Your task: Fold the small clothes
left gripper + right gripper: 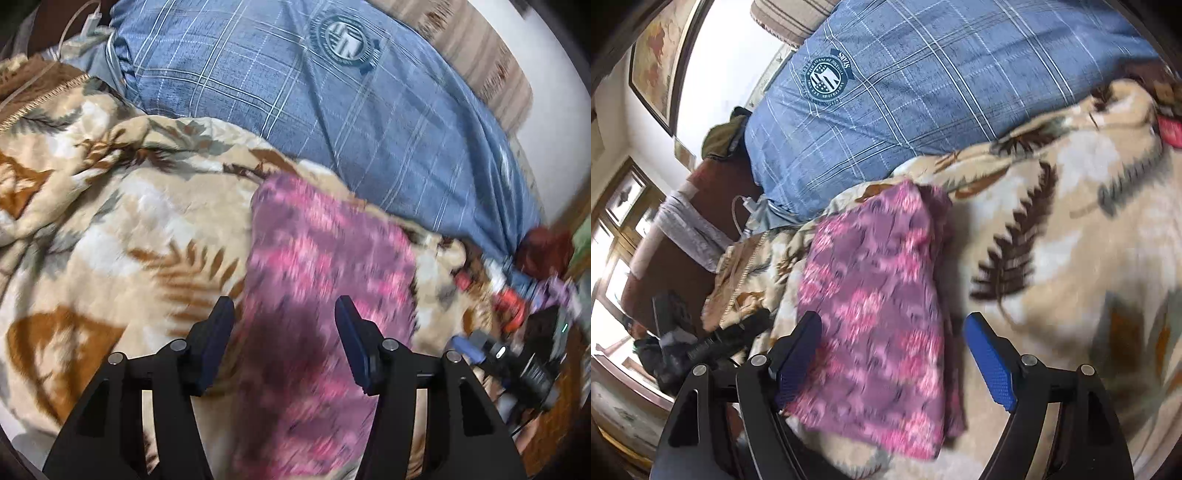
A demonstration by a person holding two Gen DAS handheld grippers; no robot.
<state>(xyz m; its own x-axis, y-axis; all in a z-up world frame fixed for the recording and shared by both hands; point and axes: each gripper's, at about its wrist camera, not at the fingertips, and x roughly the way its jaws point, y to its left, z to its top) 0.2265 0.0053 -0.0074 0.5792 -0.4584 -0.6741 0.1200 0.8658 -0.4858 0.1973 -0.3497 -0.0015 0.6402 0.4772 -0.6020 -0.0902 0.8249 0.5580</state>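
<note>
Left wrist view: big blue plaid pillow [332, 122] well ahead of my left gripper [284, 310], leaf-print blanket [110, 221] on the bed under everything. Pink-purple patterned garment [317, 258] lies on the blanket straight ahead and runs back under the gap between the jaws. Looks already folded into a narrow strip, judging by the layered edge. Left gripper is wide, holding nothing; its shadow falls on the near part of the cloth.

Right wrist view: same garment [879, 288] ahead of my right gripper [894, 325], its near end between the jaws and closer to the left finger. Right gripper also wide, nothing held. Frames are blurred, so I can't tell how far above the cloth either one is.

My read: next is a cross fold.
- Take the near corners, one per gripper, all layers at once.
- Bite shallow, or I grab blanket pile too.
- Lift together, carry toward the pillow end, match edges, then let go.
- Blanket is lumpy; the stack may skew.
</note>
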